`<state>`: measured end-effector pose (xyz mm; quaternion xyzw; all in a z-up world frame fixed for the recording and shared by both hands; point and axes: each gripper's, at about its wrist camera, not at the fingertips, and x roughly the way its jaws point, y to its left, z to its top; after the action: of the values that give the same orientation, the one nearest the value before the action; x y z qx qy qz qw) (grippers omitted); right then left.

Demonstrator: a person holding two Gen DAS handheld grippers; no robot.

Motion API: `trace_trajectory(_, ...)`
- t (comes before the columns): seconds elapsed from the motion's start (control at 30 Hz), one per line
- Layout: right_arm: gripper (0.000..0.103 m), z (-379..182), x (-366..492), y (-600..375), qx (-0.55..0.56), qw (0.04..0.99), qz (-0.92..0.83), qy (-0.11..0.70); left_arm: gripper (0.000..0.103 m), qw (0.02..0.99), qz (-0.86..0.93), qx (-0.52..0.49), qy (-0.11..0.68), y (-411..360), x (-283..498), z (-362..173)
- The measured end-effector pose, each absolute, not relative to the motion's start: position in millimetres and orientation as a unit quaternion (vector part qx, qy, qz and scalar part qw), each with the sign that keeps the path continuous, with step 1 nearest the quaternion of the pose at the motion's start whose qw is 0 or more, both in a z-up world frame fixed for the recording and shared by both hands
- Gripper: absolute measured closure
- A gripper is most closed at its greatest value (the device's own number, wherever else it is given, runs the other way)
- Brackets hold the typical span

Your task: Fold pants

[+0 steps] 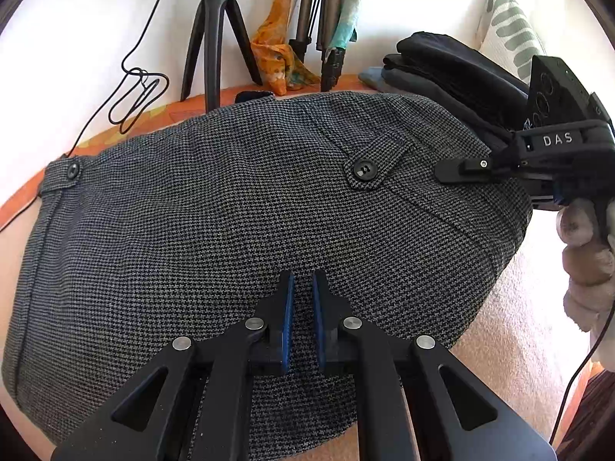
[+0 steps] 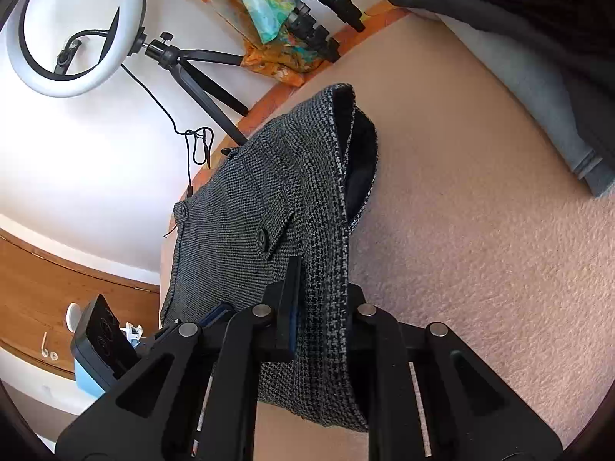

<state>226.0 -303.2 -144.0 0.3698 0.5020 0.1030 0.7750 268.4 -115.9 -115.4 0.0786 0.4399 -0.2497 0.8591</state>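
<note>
A: Grey houndstooth wool, that's the pants (image 1: 238,207), lying folded on the pinkish bed cover (image 2: 480,230). Which way do they run?

B: In the left wrist view the long axis goes side to side, with the buttoned waistband tab (image 1: 71,171) at the left end and a buttoned pocket flap (image 1: 365,171) right of centre. A pile of dark folded clothes (image 1: 453,73) sits just beyond the pants' right end.

A: And the left gripper (image 1: 303,307)?

B: It hovers over the near half of the pants, with its blue-padded fingers (image 1: 287,319) a narrow gap apart and nothing between them. I can't tell whether they touch the cloth.

A: The right gripper (image 2: 323,319)?

B: Its fingers are clamped on the pants' right edge; the fabric runs up between them, and the black lining shows where that edge lifts. In the left view the same gripper (image 1: 461,167) reaches in from the pants' right side.

A: Anything behind the pants?

B: A black tripod (image 1: 215,30) and an orange scarf (image 1: 276,57) against the white wall; the right view shows a ring light (image 2: 73,27) on the tripod.
</note>
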Motion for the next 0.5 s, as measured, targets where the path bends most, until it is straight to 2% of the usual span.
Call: trace_trajectory(0.5, 0.09, -133, 225, -293, 0.335, 0.786, 0.074, 0.514, 0.095, 0.851, -0.254, 0.047, 0.457, -95, 266, -115)
